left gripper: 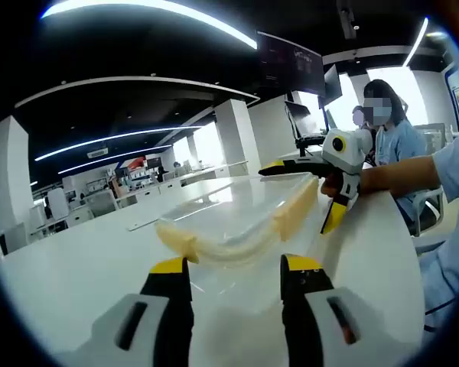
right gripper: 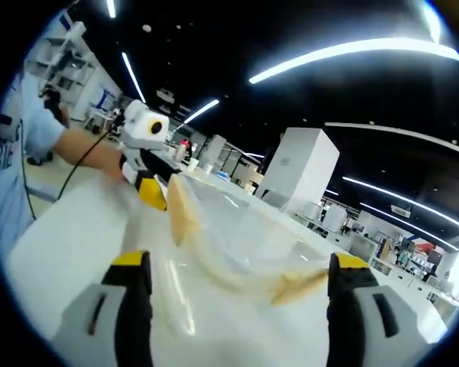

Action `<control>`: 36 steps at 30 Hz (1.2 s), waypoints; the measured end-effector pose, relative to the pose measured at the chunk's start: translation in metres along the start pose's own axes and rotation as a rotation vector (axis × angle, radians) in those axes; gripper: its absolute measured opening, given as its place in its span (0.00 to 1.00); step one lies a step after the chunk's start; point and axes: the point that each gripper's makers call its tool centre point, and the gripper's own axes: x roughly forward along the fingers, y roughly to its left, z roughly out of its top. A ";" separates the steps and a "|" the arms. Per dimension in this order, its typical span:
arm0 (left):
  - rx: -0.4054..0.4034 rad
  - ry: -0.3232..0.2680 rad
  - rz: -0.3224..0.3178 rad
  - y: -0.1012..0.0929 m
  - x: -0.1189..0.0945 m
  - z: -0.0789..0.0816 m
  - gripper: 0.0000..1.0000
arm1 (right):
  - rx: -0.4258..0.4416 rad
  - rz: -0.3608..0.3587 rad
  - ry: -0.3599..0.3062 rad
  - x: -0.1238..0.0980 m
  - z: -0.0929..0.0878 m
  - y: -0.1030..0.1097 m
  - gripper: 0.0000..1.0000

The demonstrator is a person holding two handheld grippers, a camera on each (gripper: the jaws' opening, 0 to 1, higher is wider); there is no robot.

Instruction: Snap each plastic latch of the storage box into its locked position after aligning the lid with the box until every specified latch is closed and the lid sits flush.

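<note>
dim open-plan office with long ceiling light strips and white columns surrounds a white table (left gripper: 76,267), on which a clear plastic storage box (left gripper: 237,222) sits with its transparent lid (right gripper: 237,222) on top. going left to right in the left gripper view: a cream latch (left gripper: 177,243) sits at the box's near left corner, just ahead of the left gripper (left gripper: 235,269), whose yellow-tipped jaws stand apart with nothing between them, right at the box's near edge; a second cream latch (left gripper: 297,208) runs along the box's right side; further right, the right gripper (left gripper: 321,195), held in a person's hand (left gripper: 335,182), has its jaws spread wide at the far end of the box. in the right gripper view, the left gripper (right gripper: 149,183) sits at the box's far end on the left, next comes a cream latch (right gripper: 179,210) standing up along the lid edge, then another latch (right gripper: 300,284) close to the right jaw; the view's own jaws are wide apart, straddling the near end of the box without gripping it.
</note>
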 end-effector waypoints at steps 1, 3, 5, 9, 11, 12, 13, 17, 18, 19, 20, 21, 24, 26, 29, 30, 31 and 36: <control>0.000 -0.005 0.001 0.001 0.002 0.002 0.42 | -0.001 0.000 0.000 0.000 0.000 0.000 0.97; -0.016 -0.013 0.000 0.002 0.002 0.002 0.43 | -0.001 0.000 0.000 0.000 0.000 0.000 0.97; -0.017 -0.014 0.000 0.005 0.004 0.002 0.43 | -0.004 0.002 0.001 0.000 0.000 0.002 0.98; -0.008 -0.028 0.003 0.002 0.000 0.004 0.43 | -0.005 0.003 0.001 0.000 0.001 0.004 0.98; -0.037 -0.019 -0.003 0.016 0.003 0.002 0.43 | -0.003 0.003 0.000 0.000 0.001 0.005 0.98; -0.038 -0.018 -0.004 0.021 0.004 0.002 0.43 | -0.004 0.004 0.000 0.000 0.001 0.006 0.98; -0.020 -0.022 -0.001 0.016 0.003 0.004 0.44 | -0.005 0.004 0.001 0.000 0.001 0.006 0.98; -0.006 -0.024 0.003 0.016 0.002 0.006 0.44 | -0.003 0.006 -0.001 0.000 0.002 0.008 0.99; 0.004 -0.026 0.005 0.013 0.001 0.006 0.44 | -0.003 0.006 -0.001 0.000 0.002 0.009 0.99; 0.003 -0.026 0.005 0.011 0.001 0.006 0.44 | -0.004 0.007 -0.001 0.000 0.002 0.009 0.99; 0.001 -0.024 0.004 0.011 0.001 0.007 0.44 | -0.004 0.007 -0.001 0.000 0.002 0.010 0.99; 0.001 -0.024 0.004 0.012 0.002 0.007 0.44 | -0.005 0.007 -0.001 0.000 0.002 0.010 0.99; 0.003 -0.024 0.005 0.012 0.002 0.007 0.44 | -0.010 0.008 0.001 0.001 0.003 0.010 1.00; 0.004 -0.024 0.005 0.012 0.002 0.008 0.44 | -0.017 0.007 0.005 0.001 0.002 0.011 1.00; 0.009 -0.025 0.006 0.007 0.001 0.008 0.44 | -0.019 0.007 0.006 0.002 0.002 0.010 1.00; 0.009 -0.024 0.006 0.005 0.001 0.007 0.44 | -0.018 0.007 0.006 0.002 0.002 0.010 1.00; 0.009 -0.024 0.006 0.005 0.002 0.007 0.44 | -0.018 0.007 0.006 0.002 0.002 0.010 1.00; 0.011 -0.024 0.006 0.000 0.001 0.007 0.45 | -0.028 0.005 0.011 0.003 0.001 0.009 1.00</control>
